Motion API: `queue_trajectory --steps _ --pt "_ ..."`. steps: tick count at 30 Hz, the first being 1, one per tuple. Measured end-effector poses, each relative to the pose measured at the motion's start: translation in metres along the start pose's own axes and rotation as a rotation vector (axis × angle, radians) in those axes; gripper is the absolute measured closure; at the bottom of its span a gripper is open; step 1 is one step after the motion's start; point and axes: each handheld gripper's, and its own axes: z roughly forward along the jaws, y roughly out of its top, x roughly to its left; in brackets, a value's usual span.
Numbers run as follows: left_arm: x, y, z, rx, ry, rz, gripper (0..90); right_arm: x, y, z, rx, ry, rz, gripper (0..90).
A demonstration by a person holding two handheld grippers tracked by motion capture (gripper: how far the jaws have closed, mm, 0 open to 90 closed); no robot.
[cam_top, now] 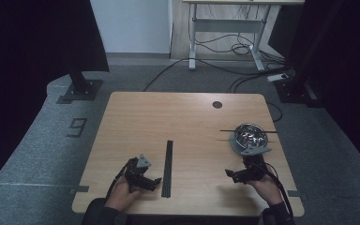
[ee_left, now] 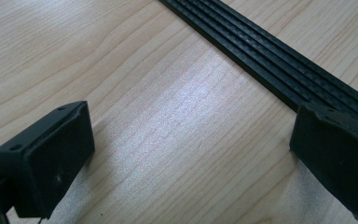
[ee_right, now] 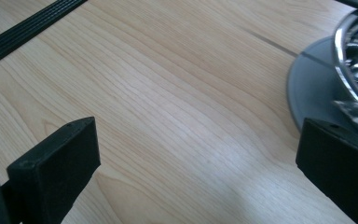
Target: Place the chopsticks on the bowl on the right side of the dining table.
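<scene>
The wooden table (cam_top: 187, 117) bore a long black ribbed strip (cam_top: 168, 167) near its front middle; right of the strip a shiny metal bowl (cam_top: 250, 134) sat on a grey plate (cam_top: 236, 146)

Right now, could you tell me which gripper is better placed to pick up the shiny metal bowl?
Right. The right gripper sits just below the metal bowl, open; the left gripper lies beyond the black strip.

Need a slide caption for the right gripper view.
Open right gripper low over the wooden table, shiny metal bowl on a grey plate at right.
</scene>
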Motion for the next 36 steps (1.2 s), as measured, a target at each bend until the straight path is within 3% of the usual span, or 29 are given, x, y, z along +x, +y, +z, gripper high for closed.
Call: queue_trajectory --steps 15,23,36 --pt "0.0 0.0 0.0 0.001 0.0 0.0 0.0 0.015 0.017 0.028 0.029 0.035 -0.038 0.0" --pt "0.0 0.0 0.0 0.001 0.001 0.0 0.0 0.027 0.032 0.044 0.016 0.044 -0.066 0.0" --pt "0.0 0.0 0.0 -0.003 0.002 -0.003 0.0 0.051 0.051 0.076 0.044 0.074 -0.124 0.0"
